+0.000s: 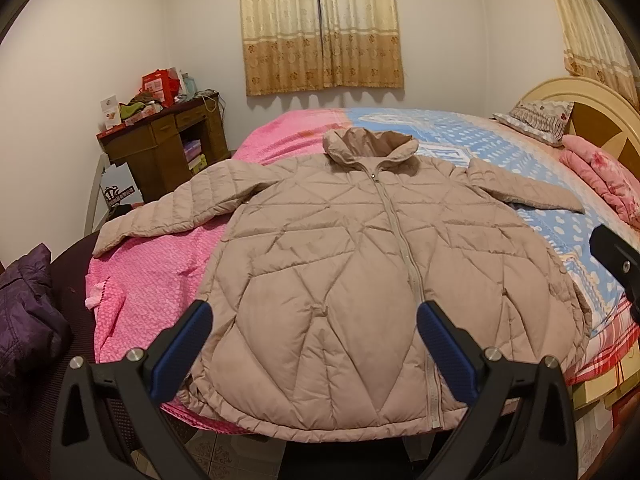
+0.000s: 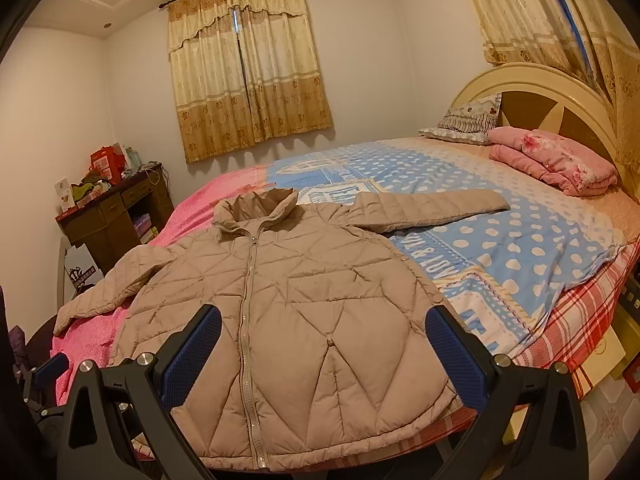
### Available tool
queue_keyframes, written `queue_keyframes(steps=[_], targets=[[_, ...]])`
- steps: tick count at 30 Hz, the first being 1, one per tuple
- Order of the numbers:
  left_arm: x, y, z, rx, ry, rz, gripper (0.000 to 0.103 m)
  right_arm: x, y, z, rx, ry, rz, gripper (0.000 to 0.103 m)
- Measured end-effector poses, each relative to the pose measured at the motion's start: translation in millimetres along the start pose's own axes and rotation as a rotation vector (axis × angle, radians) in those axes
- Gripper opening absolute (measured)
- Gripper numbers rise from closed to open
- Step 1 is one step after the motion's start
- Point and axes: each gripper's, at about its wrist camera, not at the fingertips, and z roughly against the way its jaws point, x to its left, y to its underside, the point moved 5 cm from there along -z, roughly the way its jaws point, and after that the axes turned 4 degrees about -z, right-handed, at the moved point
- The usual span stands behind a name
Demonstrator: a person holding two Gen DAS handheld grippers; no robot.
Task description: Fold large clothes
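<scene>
fingers point(image 1: 182, 344) of the left gripper point(image 1: 314, 320) and the right gripper point(image 2: 324, 328) stand apart, empty. jacket point(image 1: 340, 248) lies flat, zipped, sleeves spread, on the bed point(image 2: 500, 240). risk: slick padded fabric slips from a shallow pinch; hem overhangs the edge and may drag off.

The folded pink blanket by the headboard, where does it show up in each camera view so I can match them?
Left wrist view: the pink blanket sits at the far right edge, below the pillow.
Right wrist view: the pink blanket is upper right, against the headboard.
Shared landmark: the beige quilted jacket, spread flat, zipped, collar toward the window curtain.
</scene>
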Motion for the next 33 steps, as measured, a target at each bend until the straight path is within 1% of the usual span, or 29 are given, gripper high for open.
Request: queue_keyframes(steps=[8,22,27,31,33], targets=[[-2,5,-2,0.008,0.000,0.003,0.103,0,3,-5,0.024,-0.002,-0.009,0.102],[-1,4,-3,0.014,-0.003,0.003,0.103,-5,2,-11,0.039,0.004,-0.027,0.102],[0,6,-13,0.041,0.000,0.000,0.103,-11,1,-22,0.058,0.011,-0.034,0.102],[0,5,-27,0.080,0.002,0.003,0.103,-24,-10,-35,0.043,0.030,-0.036,0.102],[-2,0,-36,0.085,-0.015,-0.012,0.103,-33,-17,-43,0.038,0.038,-0.045,0.102]])
